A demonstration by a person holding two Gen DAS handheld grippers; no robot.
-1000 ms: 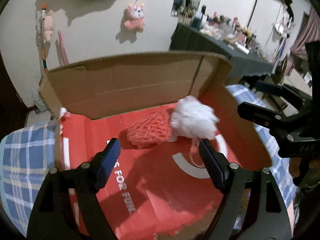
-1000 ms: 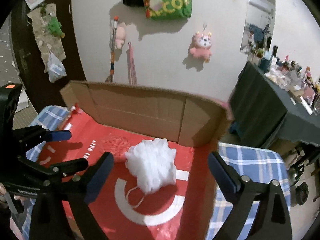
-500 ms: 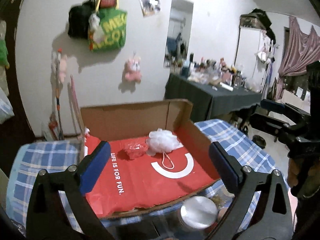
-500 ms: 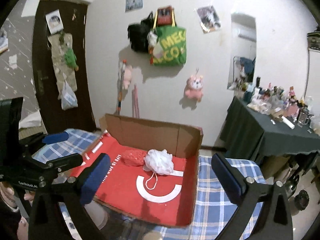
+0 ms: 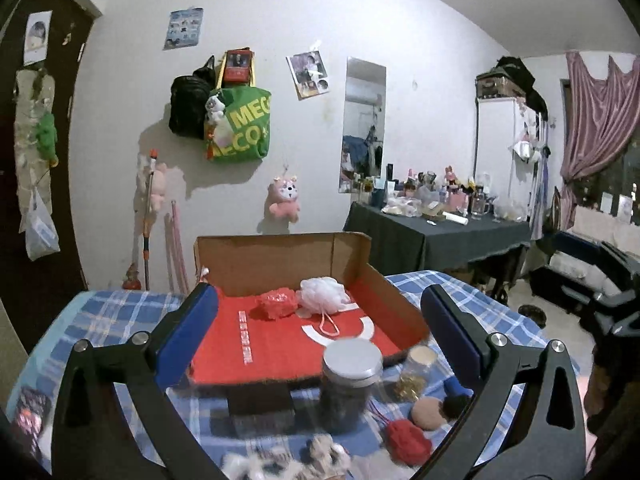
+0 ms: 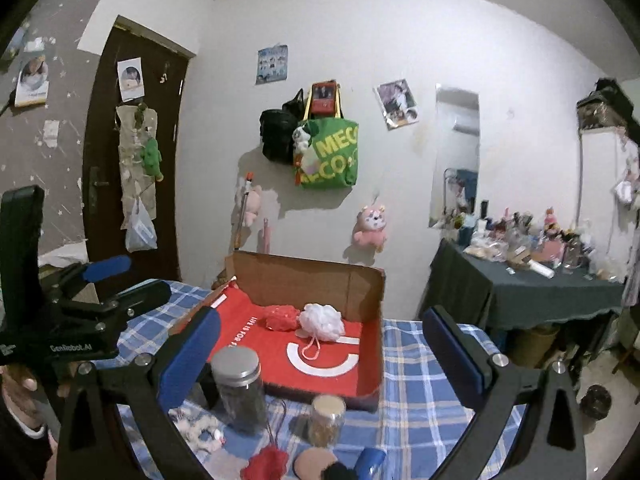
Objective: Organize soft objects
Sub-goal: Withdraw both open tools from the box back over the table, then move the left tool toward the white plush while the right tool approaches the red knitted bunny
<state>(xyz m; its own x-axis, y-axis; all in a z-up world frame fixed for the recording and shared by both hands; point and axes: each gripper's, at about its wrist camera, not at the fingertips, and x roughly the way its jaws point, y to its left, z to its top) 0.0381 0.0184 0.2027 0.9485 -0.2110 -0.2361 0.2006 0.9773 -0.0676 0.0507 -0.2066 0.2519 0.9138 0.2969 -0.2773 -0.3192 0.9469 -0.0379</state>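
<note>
My left gripper (image 5: 320,336) was spread wide with nothing between its pads, its jaws having just been opening; my right gripper (image 6: 320,350) also stood wide apart and empty. White loofah (image 5: 323,295) and red mesh loofah (image 5: 278,303) lay touching each other inside the red-lined cardboard box (image 5: 280,258), near its back wall. Still out on the plaid cloth (image 6: 416,376), in front of the box: red pom (image 5: 408,440), tan sponge (image 5: 428,412), dark jar (image 5: 347,384), small jar (image 6: 327,420)

A white pouf (image 5: 323,295) and a red pouf (image 5: 277,303) sit in a red-lined box (image 5: 280,264) on blue plaid cloth (image 6: 420,360).
</note>
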